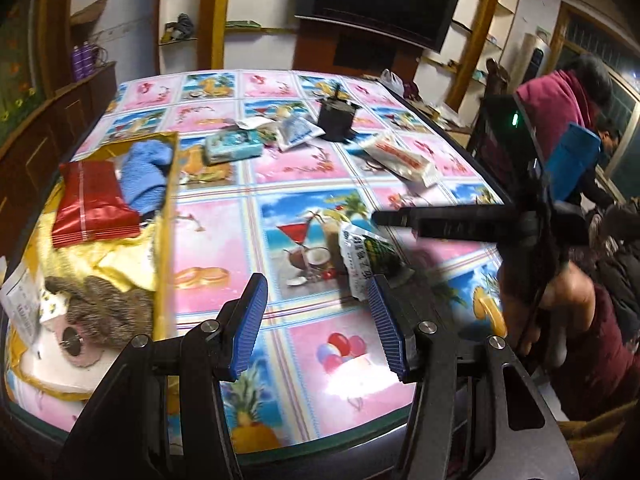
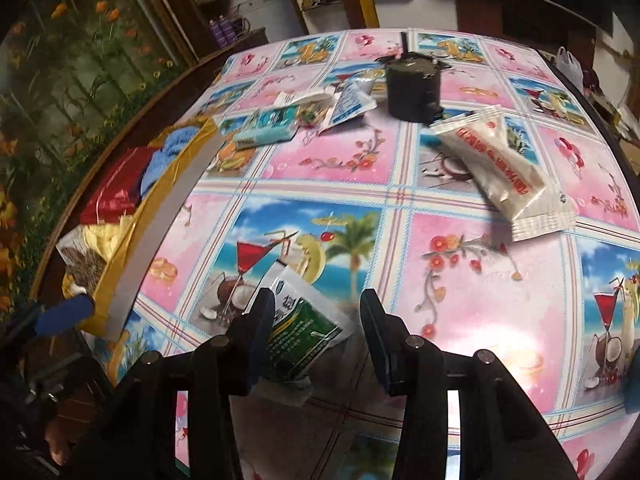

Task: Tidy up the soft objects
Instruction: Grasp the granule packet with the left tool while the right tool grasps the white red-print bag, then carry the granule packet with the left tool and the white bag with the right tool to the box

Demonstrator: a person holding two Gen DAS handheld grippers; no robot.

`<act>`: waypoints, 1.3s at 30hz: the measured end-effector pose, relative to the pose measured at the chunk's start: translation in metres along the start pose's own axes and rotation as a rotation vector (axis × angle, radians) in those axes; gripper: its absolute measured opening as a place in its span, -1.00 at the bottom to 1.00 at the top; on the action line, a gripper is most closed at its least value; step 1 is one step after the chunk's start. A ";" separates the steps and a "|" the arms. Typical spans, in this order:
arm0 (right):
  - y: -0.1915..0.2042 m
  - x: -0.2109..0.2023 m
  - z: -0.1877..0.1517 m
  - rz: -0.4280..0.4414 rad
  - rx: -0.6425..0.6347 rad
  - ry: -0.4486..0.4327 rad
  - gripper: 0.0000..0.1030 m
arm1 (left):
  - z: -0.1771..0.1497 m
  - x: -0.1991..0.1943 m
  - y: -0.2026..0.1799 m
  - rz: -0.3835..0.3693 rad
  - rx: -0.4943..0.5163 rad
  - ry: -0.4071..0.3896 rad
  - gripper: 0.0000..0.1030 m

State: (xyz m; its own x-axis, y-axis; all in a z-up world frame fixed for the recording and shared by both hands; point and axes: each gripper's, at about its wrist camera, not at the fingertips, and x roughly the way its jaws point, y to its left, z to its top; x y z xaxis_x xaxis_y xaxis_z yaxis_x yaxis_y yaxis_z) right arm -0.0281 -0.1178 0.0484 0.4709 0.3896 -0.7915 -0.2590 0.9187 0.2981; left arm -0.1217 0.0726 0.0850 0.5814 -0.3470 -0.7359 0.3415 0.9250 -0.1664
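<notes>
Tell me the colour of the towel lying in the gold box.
Light blue towel, clearest in the left wrist view.

The left gripper (image 1: 318,322) is a black frame with angular linkage arms joined by round silver pivot screws, and each finger carries a ribbed blue pad (image 1: 251,322). The right gripper (image 2: 318,342) has the same black linkage and silver screws; its pads appear dark blue on their inner edges. Seen from the left wrist view, the right unit bears a blue block and a small green light on its black body, and the hand (image 1: 556,312) behind it emerges from a dark maroon sleeve (image 1: 600,360)
</notes>
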 end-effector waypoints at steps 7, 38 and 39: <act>-0.058 -0.025 0.052 -0.233 0.047 -0.181 0.29 | 0.007 0.037 -0.009 -0.073 -0.058 0.064 0.02; -0.080 0.032 0.055 -0.311 -0.018 0.025 -0.07 | 0.036 0.125 -0.034 -0.040 0.050 0.130 0.28; -0.080 0.031 0.054 -0.308 -0.016 0.028 -0.08 | 0.034 0.124 -0.035 -0.042 0.055 0.129 0.15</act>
State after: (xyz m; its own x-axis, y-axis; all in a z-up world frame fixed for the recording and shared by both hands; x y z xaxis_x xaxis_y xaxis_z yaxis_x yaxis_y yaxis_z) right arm 0.0532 -0.1753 0.0289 0.5058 0.0908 -0.8579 -0.1213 0.9921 0.0335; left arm -0.0361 -0.0087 0.0220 0.4672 -0.3588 -0.8081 0.4053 0.8992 -0.1649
